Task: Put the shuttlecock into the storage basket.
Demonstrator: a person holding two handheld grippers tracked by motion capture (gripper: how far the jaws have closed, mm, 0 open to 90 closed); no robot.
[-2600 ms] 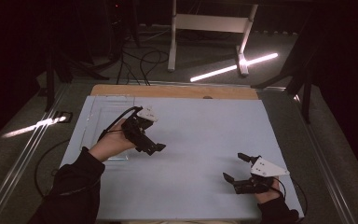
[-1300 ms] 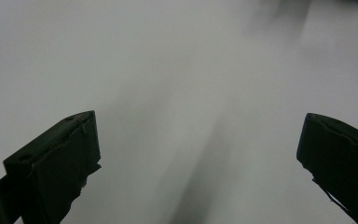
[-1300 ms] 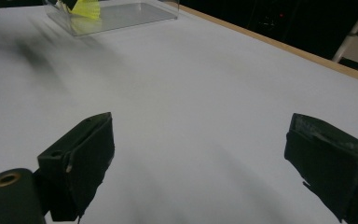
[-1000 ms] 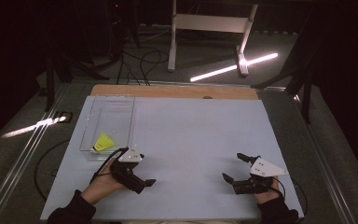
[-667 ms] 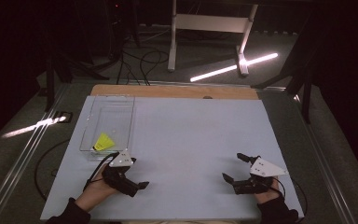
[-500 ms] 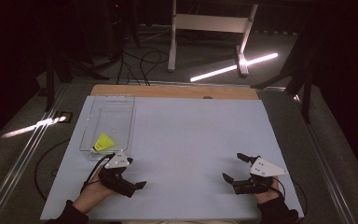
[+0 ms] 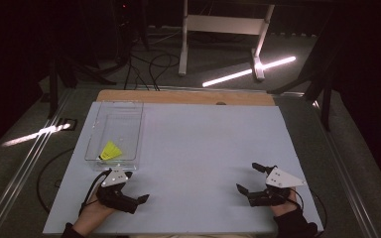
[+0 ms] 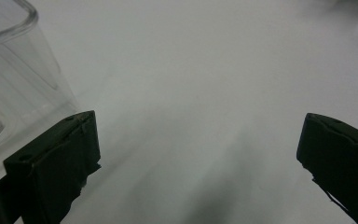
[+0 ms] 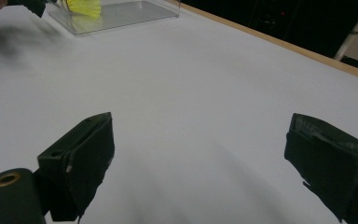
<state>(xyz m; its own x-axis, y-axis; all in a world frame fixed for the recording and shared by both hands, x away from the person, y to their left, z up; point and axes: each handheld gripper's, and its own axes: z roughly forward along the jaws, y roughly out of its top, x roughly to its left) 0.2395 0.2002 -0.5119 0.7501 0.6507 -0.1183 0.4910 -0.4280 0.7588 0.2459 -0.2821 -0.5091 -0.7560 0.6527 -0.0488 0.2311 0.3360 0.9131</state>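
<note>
Clear bin (image 7: pixel 129 113) holds yellow shuttlecock (image 7: pixel 110 150) | left tongs (image 7: pixel 140 200) beside, empty

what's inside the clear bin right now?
One yellow shuttlecock lies in the near end of the clear bin. The rest of its floor looks bare through the transparent walls. The shuttlecock's underside is hidden.

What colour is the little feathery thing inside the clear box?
Bright yellow. The small cone-shaped shuttlecock lies in the clear plastic box, and it shows best in the high view.
</note>
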